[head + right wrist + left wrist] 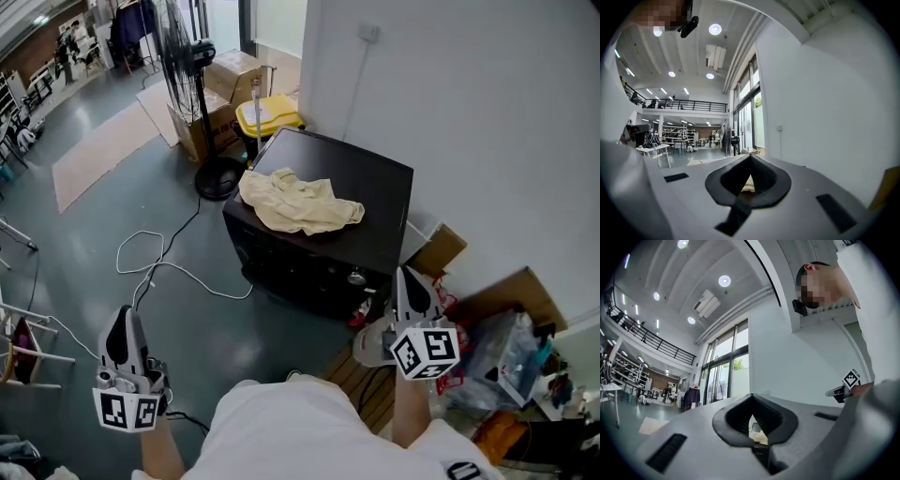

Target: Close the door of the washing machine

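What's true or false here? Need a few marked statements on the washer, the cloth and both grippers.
1. A cream cloth lies on top of the black washing machine. True.
2. The right gripper is shut on the cloth. False: its jaws are together on nothing, and it is held apart from the machine.
3. The left gripper has its jaws together with nothing between them. True.
4. The standing fan sits on top of the machine. False: it stands on the floor beside it.
5. A white cable lies on the floor. True.
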Motion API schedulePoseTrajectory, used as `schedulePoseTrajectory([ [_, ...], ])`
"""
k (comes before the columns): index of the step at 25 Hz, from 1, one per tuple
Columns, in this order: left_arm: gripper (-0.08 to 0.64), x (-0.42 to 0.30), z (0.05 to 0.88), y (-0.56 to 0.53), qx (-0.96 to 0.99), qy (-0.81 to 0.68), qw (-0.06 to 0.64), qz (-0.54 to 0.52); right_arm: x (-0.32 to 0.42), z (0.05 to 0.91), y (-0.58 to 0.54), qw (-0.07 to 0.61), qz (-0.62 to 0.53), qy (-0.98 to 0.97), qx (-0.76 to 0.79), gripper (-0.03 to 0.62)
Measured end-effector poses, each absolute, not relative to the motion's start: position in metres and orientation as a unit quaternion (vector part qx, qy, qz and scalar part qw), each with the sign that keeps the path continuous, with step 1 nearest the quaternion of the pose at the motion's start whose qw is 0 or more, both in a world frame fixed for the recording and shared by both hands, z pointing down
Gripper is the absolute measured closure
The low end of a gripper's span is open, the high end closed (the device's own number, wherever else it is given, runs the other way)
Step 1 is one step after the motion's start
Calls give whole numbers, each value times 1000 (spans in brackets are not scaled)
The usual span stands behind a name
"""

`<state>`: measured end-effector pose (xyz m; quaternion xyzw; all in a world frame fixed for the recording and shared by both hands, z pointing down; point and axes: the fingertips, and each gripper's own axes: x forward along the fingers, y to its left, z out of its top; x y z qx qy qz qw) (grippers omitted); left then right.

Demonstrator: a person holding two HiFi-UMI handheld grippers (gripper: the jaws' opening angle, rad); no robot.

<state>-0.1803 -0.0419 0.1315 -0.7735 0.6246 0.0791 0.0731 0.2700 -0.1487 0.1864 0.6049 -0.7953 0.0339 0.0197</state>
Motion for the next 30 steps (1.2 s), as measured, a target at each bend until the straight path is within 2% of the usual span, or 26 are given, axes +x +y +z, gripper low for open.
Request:
schedulePoseTrajectory([
  [4, 555, -191, 132, -25, -762, 640, 74, 70, 297, 180, -133, 25, 24, -767, 641, 595],
  [7, 555, -201, 136, -21, -760, 642, 50, 92, 303, 175, -125, 30, 14, -759, 650, 595],
  [18, 555, -203, 119, -23, -773, 616, 31, 149, 245, 170, -120, 34, 0, -782, 622, 595],
  [30, 555, -217, 126, -1, -785, 605, 25, 131, 213, 172, -90, 43, 2, -786, 616, 595],
])
